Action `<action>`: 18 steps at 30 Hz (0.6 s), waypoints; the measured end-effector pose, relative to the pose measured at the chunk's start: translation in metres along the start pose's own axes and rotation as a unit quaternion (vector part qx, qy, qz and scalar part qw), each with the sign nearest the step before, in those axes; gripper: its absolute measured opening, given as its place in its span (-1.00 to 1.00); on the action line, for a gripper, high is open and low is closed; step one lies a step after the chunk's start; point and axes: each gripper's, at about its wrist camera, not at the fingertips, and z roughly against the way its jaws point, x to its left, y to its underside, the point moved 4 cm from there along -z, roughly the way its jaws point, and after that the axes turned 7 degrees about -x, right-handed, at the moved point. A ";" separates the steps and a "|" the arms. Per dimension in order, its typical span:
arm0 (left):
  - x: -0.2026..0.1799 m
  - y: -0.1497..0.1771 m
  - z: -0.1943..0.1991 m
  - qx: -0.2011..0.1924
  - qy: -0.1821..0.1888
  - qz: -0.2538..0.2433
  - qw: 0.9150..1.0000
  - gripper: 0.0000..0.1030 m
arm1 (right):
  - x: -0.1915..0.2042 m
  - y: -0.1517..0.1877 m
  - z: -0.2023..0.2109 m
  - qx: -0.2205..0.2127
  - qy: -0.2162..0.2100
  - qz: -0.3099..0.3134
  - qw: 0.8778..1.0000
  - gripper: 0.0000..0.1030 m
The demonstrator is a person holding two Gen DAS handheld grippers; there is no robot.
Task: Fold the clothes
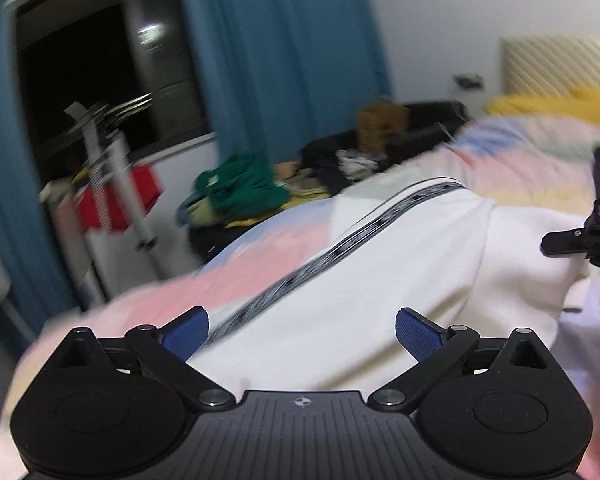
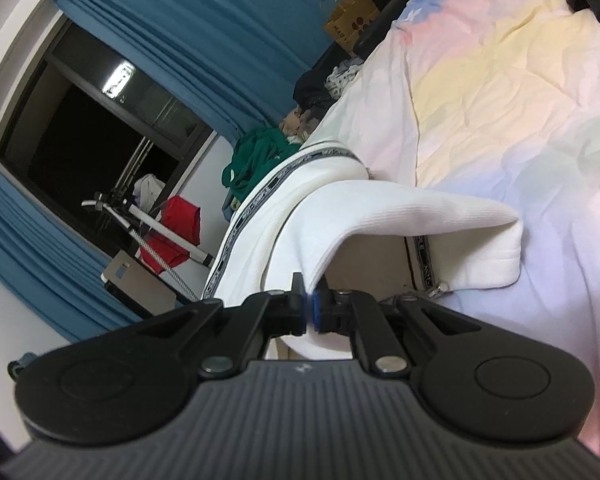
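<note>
Fingers (image 1: pixel 414 334) of the left gripper (image 1: pixel 302 334) spread wide, nothing between them, angled slightly down over the white garment (image 1: pixel 380 280) just ahead; the right gripper (image 2: pixel 309 308) is rolled sideways, pinched tight on a fold of that garment's edge, lifting it off the bed (image 2: pixel 500 100). Around: pastel bed cover, blue curtains (image 1: pixel 276 48), dark window (image 1: pixel 80 76), drying rack (image 1: pixel 116 168) with red cloth (image 2: pixel 176 232), green clothing heap (image 1: pixel 240 188), brown paper bag (image 2: pixel 350 20). Garment lies spread across the bed, dark patterned stripe (image 1: pixel 340 248) running lengthwise.

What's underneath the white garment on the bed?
The pastel bedspread lies under the white garment. The right tongs lift one edge, exposing its shaded underside; anything beneath the flat part is covered.
</note>
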 end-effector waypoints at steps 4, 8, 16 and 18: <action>-0.037 -0.023 -0.052 0.001 0.032 -0.079 0.996 0.96 | -0.011 0.000 -0.003 -0.013 0.012 -0.023 1.000 -0.88; -0.083 -0.029 -0.094 0.008 0.075 -0.165 0.983 0.96 | -0.017 0.000 -0.007 -0.022 0.020 -0.033 0.999 -0.88; -0.122 -0.015 -0.164 0.054 0.132 -0.255 0.956 0.74 | -0.030 0.003 -0.017 -0.014 0.024 -0.062 0.998 -0.88; -0.123 -0.013 -0.178 0.082 0.149 -0.230 0.958 0.24 | -0.029 0.005 -0.019 -0.008 0.023 -0.060 0.998 -0.88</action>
